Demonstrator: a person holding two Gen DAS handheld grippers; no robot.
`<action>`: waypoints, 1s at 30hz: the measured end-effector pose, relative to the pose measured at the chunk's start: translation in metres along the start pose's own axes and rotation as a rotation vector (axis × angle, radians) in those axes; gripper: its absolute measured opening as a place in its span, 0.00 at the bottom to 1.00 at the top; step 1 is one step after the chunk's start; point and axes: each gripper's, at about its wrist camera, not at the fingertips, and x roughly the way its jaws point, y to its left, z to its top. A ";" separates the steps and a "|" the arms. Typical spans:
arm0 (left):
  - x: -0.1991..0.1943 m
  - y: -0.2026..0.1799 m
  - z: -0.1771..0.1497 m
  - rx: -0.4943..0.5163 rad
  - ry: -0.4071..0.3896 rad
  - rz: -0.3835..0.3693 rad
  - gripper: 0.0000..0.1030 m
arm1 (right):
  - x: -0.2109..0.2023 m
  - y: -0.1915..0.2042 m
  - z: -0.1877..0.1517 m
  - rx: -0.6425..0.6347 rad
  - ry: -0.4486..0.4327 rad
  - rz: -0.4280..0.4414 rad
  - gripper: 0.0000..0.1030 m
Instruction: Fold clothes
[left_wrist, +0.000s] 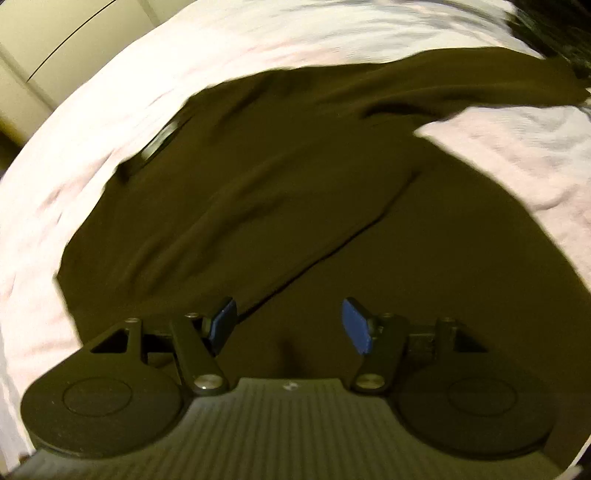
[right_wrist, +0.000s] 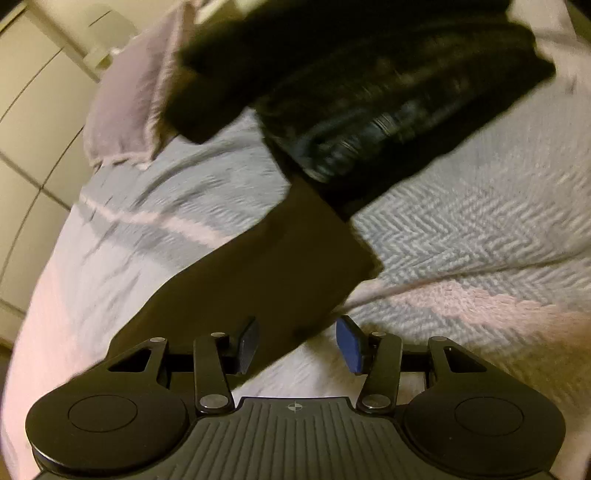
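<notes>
In your left wrist view, a dark garment (left_wrist: 280, 192) fills the middle of the frame, spread over the pale bedspread (left_wrist: 92, 122), with one layer already lying over another along a diagonal edge running from lower centre up to the right. I'd judge the fold as begun but far from done — the cloth is rumpled and its outline ragged. Your left gripper (left_wrist: 290, 323) at bottom centre has its jaws wide apart, holding nothing, above the fabric.

In your right wrist view, a long dark strip (right_wrist: 266, 258) runs from lower left toward a blurred black heap (right_wrist: 369, 92) at the top, waiting on the herringbone cover (right_wrist: 461, 229). Your right gripper (right_wrist: 295, 345) is released too — its left finger overlaps the strip's end; contact is unclear.
</notes>
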 end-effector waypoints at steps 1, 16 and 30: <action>0.001 -0.006 0.007 0.019 -0.001 -0.001 0.59 | 0.007 -0.007 0.002 0.026 0.007 0.015 0.49; -0.015 0.008 0.005 -0.005 -0.042 0.038 0.60 | -0.027 0.108 0.013 -0.201 -0.177 0.119 0.05; -0.072 0.167 -0.181 -0.254 -0.012 0.151 0.60 | -0.090 0.421 -0.400 -1.209 -0.078 0.716 0.41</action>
